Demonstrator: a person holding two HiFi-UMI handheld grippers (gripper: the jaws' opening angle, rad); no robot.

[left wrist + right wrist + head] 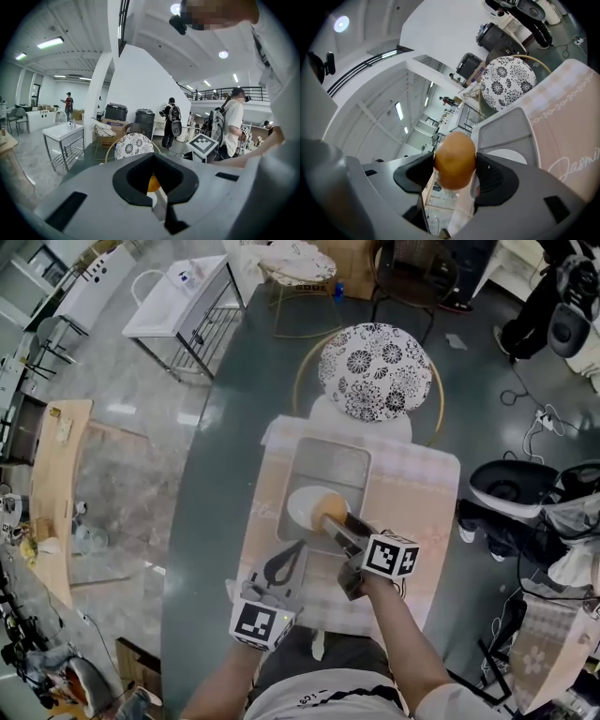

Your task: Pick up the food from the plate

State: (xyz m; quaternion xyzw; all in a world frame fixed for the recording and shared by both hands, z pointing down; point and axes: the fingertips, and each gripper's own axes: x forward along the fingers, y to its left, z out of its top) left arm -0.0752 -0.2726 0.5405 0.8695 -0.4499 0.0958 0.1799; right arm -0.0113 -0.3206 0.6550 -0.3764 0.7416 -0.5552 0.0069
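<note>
Right gripper (454, 171) pinches the round orange-brown food (454, 160) between its black pads (412, 174), over the right part of the white plate (298, 509). Left gripper (152, 180) has its jaws pressed together on nothing, near the front edge of the grey tray (328, 463) that holds the plate. Under the tray lies a pink patterned cloth (417, 498). Beyond it, a floral-cushioned chair (375, 371) stands at the dark oval table (239, 390). A white wire cart (178, 301) stands on the glossy grey floor (122, 474).
</note>
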